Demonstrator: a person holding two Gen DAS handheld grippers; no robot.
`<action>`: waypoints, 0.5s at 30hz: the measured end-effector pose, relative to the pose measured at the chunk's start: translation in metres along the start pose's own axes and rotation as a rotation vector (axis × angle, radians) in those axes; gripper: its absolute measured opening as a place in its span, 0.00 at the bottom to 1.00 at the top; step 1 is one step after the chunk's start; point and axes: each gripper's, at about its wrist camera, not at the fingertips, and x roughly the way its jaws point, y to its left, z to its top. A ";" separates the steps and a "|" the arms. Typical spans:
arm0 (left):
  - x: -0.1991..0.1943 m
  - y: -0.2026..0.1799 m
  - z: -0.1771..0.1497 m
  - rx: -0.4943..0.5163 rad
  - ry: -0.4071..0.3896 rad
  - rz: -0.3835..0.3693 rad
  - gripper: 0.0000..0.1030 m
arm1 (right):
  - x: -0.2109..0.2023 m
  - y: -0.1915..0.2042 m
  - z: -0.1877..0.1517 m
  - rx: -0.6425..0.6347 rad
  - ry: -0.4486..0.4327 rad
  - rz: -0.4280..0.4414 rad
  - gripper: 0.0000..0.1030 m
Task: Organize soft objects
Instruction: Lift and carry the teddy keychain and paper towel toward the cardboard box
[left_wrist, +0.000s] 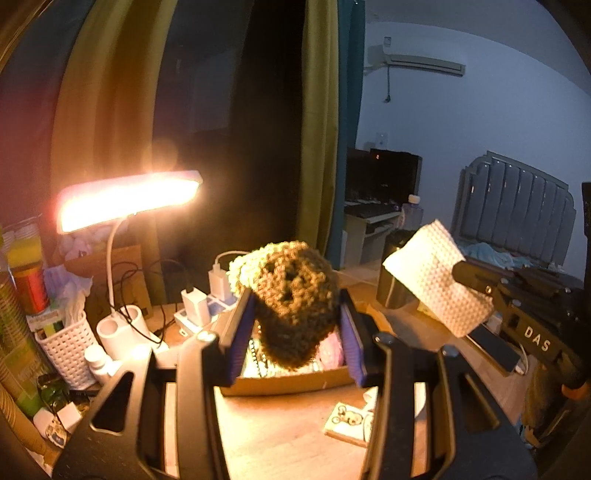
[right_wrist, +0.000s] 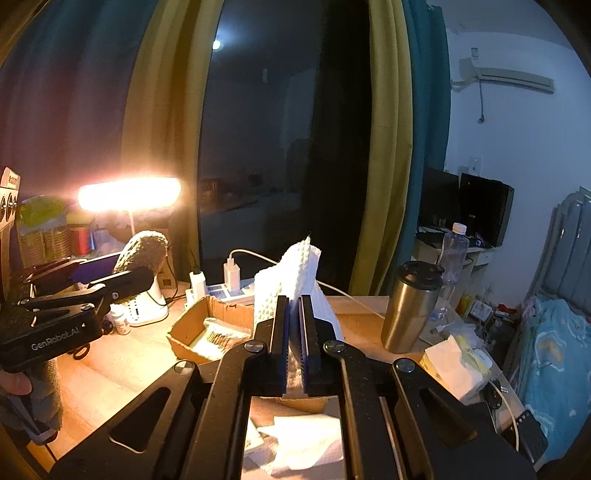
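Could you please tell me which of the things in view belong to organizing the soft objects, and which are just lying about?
Part of the job:
- knitted scrubber, held in the left gripper
- white textured cloth, held in the right gripper
- cardboard box

Just lying about:
- desk lamp
- steel tumbler
- water bottle
- power strip
- white basket

The left claw is raised above the table, its two blue-padded fingers set moderately apart and pressed against the sides of a brown crocheted ball. The right claw is also lifted, its fingers drawn almost together, pinching a white textured cloth that stands up between them. A bare fingertip of the person's left hand shows under the left claw's handle.
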 end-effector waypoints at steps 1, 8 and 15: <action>0.003 0.001 0.001 -0.001 -0.004 0.002 0.43 | 0.004 -0.001 0.001 0.000 0.000 0.000 0.05; 0.028 0.009 0.003 -0.023 0.010 0.005 0.43 | 0.029 -0.008 0.001 0.003 0.016 0.001 0.05; 0.056 0.014 0.001 -0.028 0.010 -0.019 0.43 | 0.058 -0.013 -0.002 0.006 0.044 -0.002 0.05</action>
